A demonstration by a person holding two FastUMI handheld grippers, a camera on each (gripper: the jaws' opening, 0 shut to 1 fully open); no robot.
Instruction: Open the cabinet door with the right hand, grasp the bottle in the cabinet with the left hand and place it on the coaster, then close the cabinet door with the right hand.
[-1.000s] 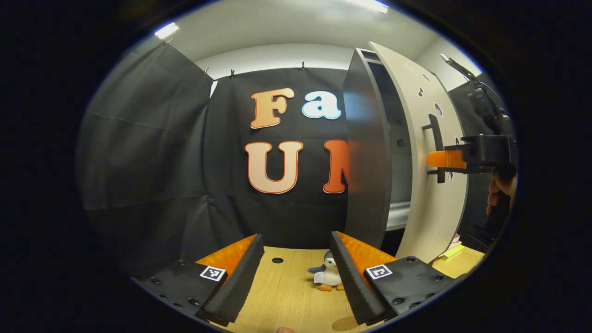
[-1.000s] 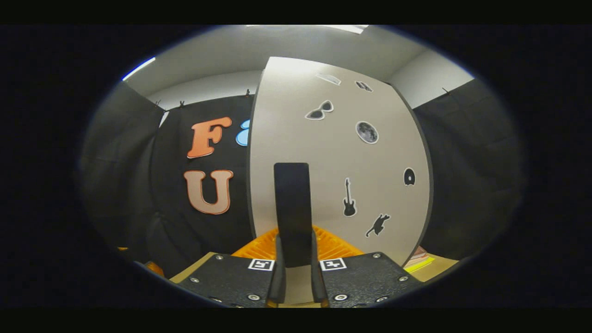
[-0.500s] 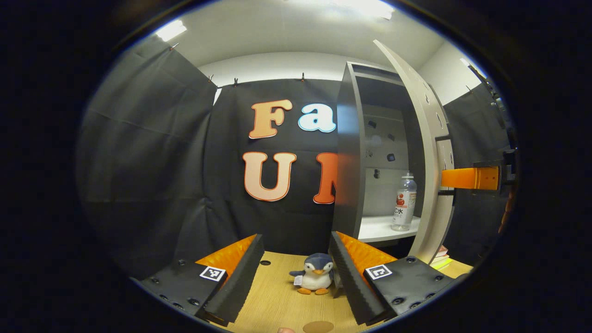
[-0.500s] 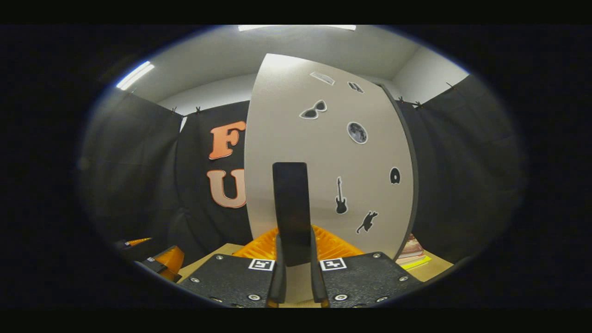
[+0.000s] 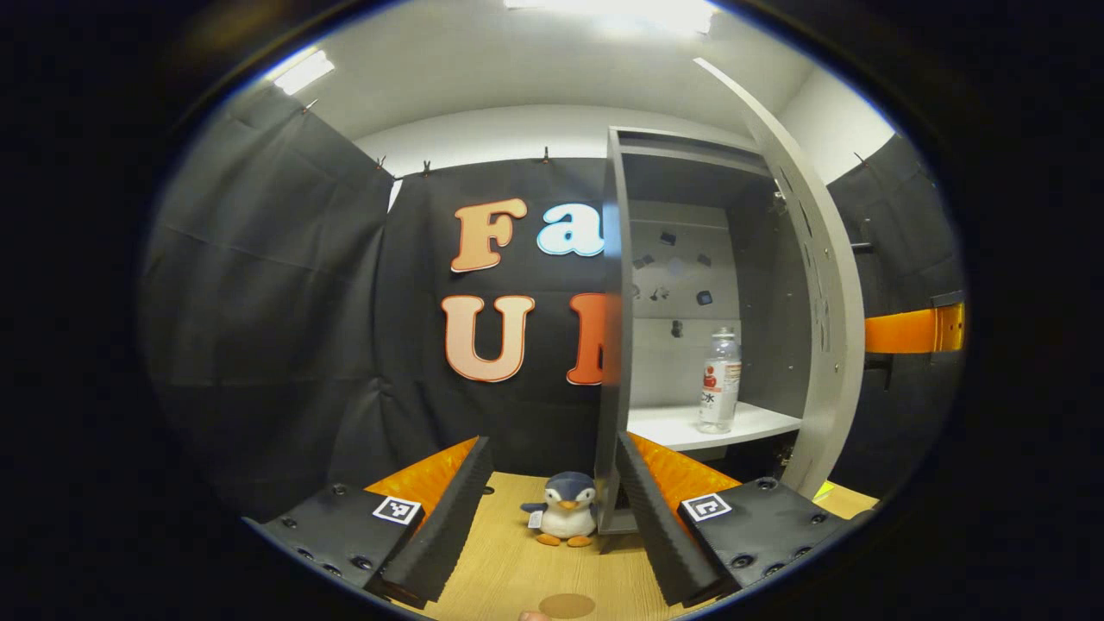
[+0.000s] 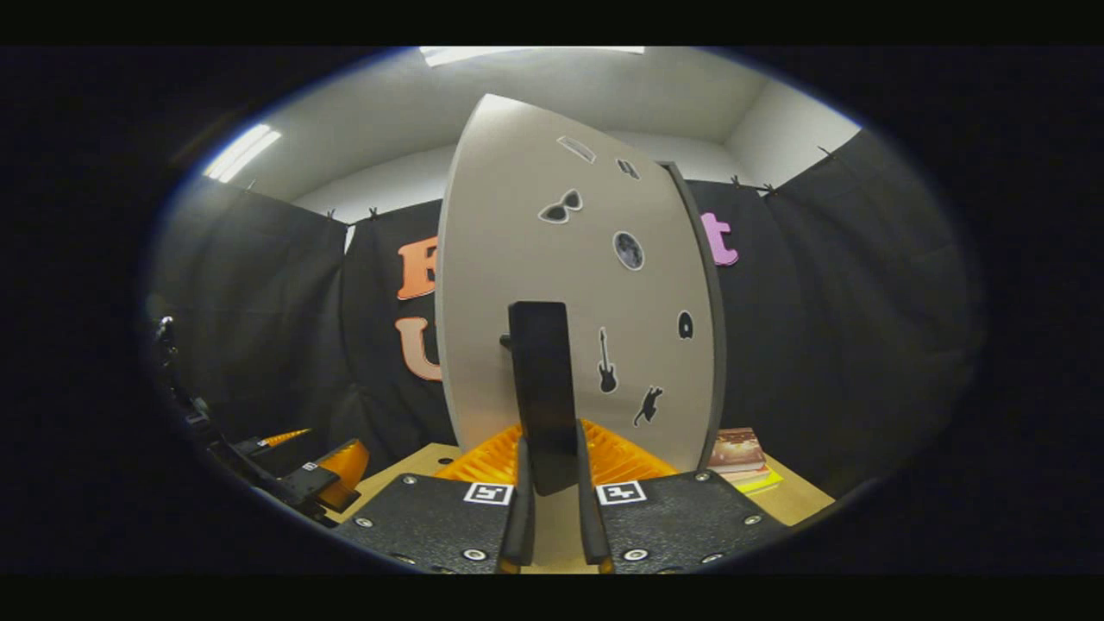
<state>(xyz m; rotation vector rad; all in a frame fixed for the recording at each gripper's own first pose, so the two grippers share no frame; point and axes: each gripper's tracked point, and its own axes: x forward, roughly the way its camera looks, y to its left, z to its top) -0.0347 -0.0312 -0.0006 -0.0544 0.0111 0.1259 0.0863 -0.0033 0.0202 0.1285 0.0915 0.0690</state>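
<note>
A clear plastic bottle (image 5: 720, 379) with a red-and-white label stands upright on the white shelf (image 5: 681, 427) inside the grey cabinet (image 5: 614, 345). The cabinet door (image 5: 828, 285) stands wide open. In the right gripper view my right gripper (image 6: 549, 470) is shut on the black door handle (image 6: 543, 379); stickers dot the door (image 6: 517, 259). My left gripper (image 5: 552, 509) is open above the wooden table, well short of the bottle, with nothing between its fingers. A round brown coaster (image 5: 567, 605) lies on the table just below it. The right gripper (image 5: 897, 332) reaches in beyond the door's edge.
A small penguin plush (image 5: 561, 520) sits on the table (image 5: 517, 569) between my left fingers, in front of the cabinet's side wall. Stacked books (image 6: 735, 450) lie on the table right of the door. The left gripper (image 6: 319, 479) shows low on the left.
The right gripper has pulled the door further open by its handle. The cabinet's inside, shelf and bottle have come into sight. The left gripper stays open over the table.
</note>
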